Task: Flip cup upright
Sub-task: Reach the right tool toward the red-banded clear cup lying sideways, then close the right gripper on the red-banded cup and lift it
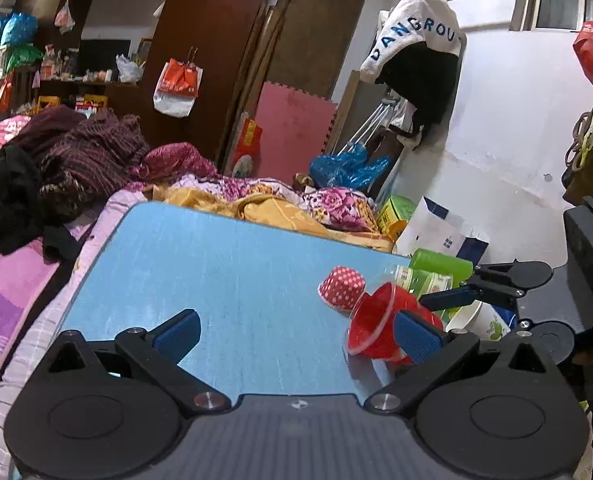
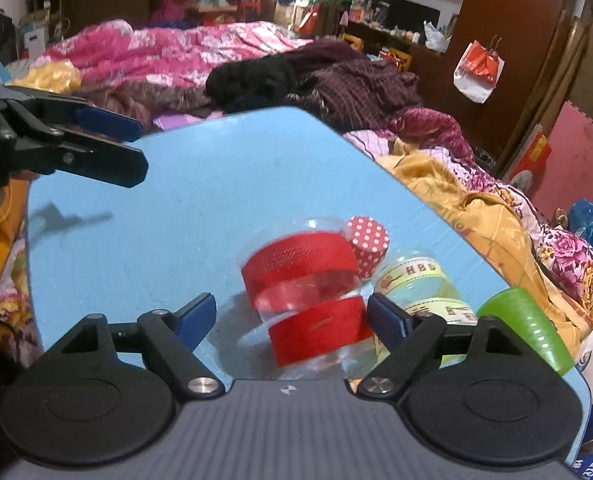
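Note:
A clear plastic cup with red bands (image 2: 308,292) lies tilted on the blue table (image 2: 200,208), blurred, between the fingers of my right gripper (image 2: 292,318). That gripper is open, its pads on either side of the cup and apart from it. In the left wrist view the same cup (image 1: 376,328) lies on its side at the table's right, with its rim toward me. My left gripper (image 1: 296,336) is open and empty over the table (image 1: 216,280); its right fingertip (image 1: 416,336) is in front of the cup. The right gripper also shows there (image 1: 468,292).
A red polka-dot cup (image 2: 368,244) lies behind the red-banded cup. A clear bottle with a yellow label (image 2: 420,284) and a green cup (image 2: 524,328) lie to its right near the table's edge. Bedding and clothes surround the table. The left gripper (image 2: 96,136) hovers at the far left.

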Demonstrator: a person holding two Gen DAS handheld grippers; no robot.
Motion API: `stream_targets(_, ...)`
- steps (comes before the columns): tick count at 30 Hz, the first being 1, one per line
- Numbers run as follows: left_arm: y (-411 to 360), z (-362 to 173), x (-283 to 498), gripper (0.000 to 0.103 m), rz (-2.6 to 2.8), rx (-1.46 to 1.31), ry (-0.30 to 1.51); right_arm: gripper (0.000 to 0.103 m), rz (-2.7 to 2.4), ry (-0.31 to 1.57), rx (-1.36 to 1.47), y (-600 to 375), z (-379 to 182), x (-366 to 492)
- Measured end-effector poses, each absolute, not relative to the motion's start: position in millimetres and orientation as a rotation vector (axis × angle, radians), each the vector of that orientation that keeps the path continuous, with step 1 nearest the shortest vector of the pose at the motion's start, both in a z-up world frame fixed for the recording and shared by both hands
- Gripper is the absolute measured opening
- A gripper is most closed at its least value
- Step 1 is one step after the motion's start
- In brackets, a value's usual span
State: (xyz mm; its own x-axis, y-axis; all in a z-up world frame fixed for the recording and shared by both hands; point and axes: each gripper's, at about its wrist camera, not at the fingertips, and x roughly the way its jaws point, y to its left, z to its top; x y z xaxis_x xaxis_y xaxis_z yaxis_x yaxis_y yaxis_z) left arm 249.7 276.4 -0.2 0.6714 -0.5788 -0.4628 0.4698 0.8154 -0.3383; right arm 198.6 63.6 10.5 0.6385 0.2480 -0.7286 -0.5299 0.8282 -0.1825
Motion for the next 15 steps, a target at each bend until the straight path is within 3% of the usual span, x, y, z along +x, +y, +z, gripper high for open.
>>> stream_targets(7, 292.1, -6.6, 246.1, 0.103, -0.564, -0.237, 0.574, 0.061, 0.422, 0.829, -0.394, 71.7, 5.8, 204.1)
stream_targets(13, 299.4, -9.6, 243.2, 0.103, -0.573, -0.238, 0.562, 0.064, 0.366, 0.872, -0.334, 71.7, 9.4, 211.5)
stream_targets(15, 302.7, -11.1, 245.1, 0.103, -0.573, -0.251, 0.566, 0.074, 0.363, 0.892, -0.303, 69.4, 10.9, 214.5)
